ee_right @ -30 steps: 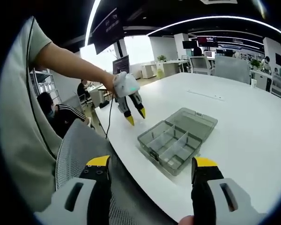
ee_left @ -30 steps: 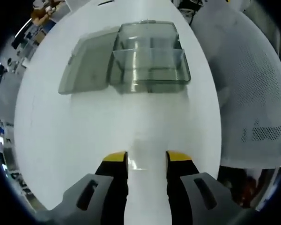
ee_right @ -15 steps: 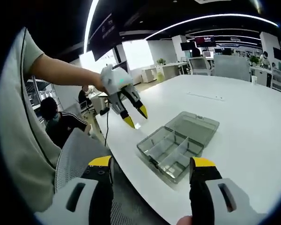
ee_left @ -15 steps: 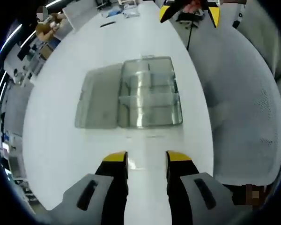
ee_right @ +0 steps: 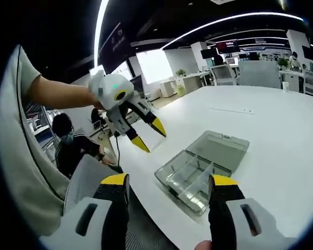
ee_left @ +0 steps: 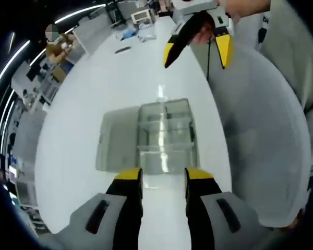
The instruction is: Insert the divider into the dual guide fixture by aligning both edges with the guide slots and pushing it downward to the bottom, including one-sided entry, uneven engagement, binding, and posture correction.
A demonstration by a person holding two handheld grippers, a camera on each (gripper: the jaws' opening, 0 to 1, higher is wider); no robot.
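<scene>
On the white table [ee_left: 83, 125] sits a clear compartment box [ee_left: 166, 136], lid [ee_left: 117, 138] swung open flat beside its tray; thin partition walls [ee_right: 195, 169] stand upright inside the tray; whether any is the loose divider cannot be told; just short of the box, the left gripper [ee_left: 161, 176] holds its yellow-tipped jaws apart on nothing; beyond the box the right gripper [ee_left: 197, 49] hangs in the air, jaws spread and bare; a mesh chair [ee_left: 261, 156] stands beside the table.
</scene>
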